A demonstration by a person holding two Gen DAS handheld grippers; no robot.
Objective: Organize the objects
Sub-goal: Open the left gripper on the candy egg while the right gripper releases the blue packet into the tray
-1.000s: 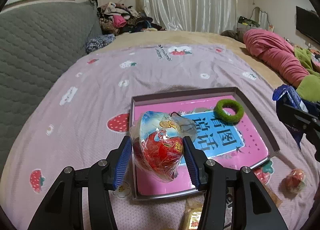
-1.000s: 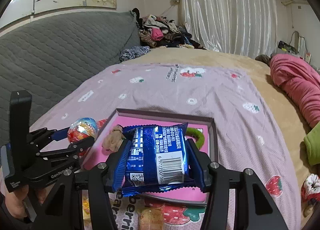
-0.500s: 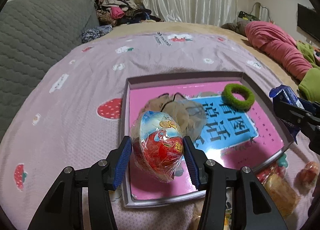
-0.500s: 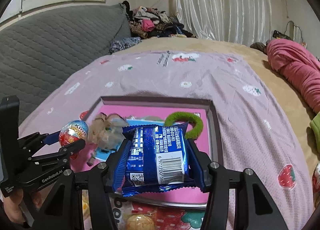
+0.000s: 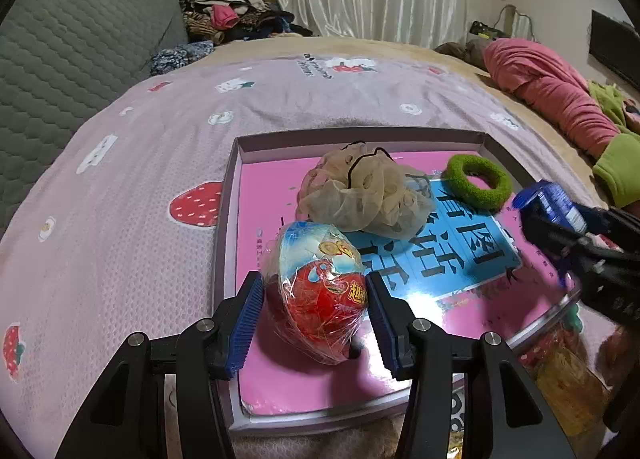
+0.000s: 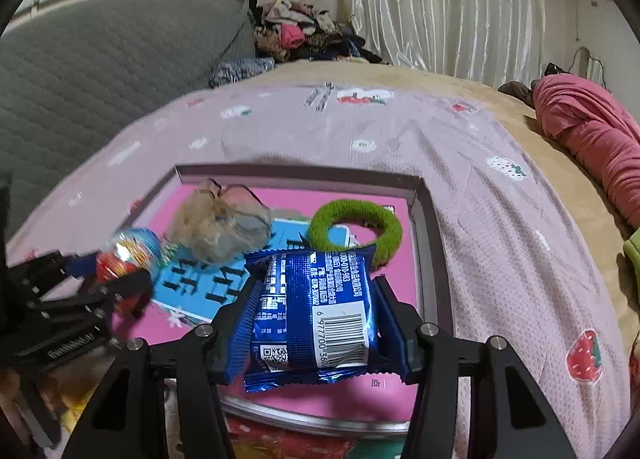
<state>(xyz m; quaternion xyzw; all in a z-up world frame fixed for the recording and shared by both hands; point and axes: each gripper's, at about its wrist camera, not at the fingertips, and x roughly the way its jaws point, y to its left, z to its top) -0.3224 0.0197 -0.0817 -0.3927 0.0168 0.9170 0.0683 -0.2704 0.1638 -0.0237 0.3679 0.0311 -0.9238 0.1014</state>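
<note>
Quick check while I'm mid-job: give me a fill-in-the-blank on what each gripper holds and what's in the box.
1. The left gripper is shut on a wrapped ____.
2. The right gripper grips a snack packet coloured ____.
3. The fuzzy hair ring lying in the box is ____.
4. The beige scrunchie lies ____ the box.

Missing words: egg; blue; green; inside

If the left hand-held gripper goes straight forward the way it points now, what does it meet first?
Most likely the beige mesh scrunchie, lying in the tray just ahead of the wrapped egg toy that the left hand-held gripper holds. Depth is unclear, so it might pass above.
</note>
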